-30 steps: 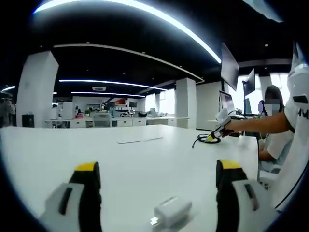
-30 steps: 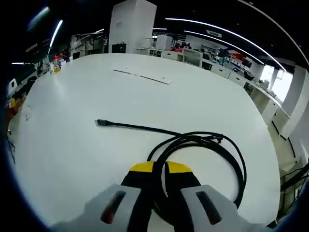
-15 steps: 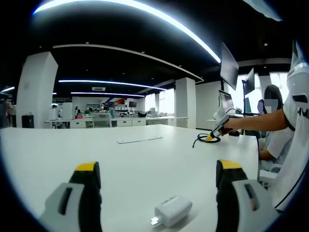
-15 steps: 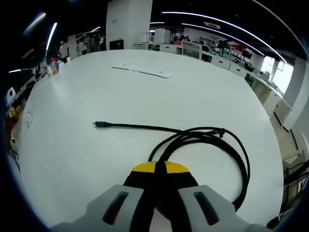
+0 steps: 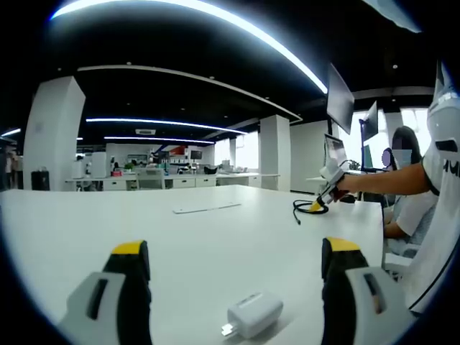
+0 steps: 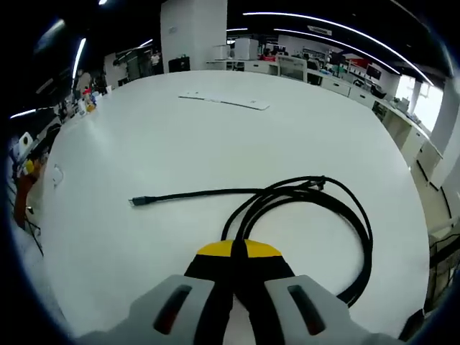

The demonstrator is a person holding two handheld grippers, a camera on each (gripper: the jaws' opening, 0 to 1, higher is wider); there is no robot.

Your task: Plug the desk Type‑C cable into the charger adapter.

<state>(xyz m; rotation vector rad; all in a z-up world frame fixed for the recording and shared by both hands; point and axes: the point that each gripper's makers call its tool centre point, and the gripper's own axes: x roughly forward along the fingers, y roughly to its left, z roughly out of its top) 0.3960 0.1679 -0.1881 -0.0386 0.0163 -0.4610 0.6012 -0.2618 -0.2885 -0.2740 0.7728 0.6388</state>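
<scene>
Slippage is the risk: the right claw (image 6: pixel 231 253), shut on the coiled cable (image 6: pixel 309 208), grips far from its plug (image 6: pixel 136 201), while the left claw (image 5: pixel 233 262) gapes empty over the adapter (image 5: pixel 253 314) on the counter (image 5: pixel 201 244).

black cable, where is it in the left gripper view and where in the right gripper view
Left gripper view: the black cable is a small coil far right on the white table, under the right gripper.
Right gripper view: it loops across the lower middle, its plug end pointing left, with the closed jaws clamped on its strands.
Shared landmark: the flat white strip lying on the table, seen near the top of the right gripper view.
</scene>
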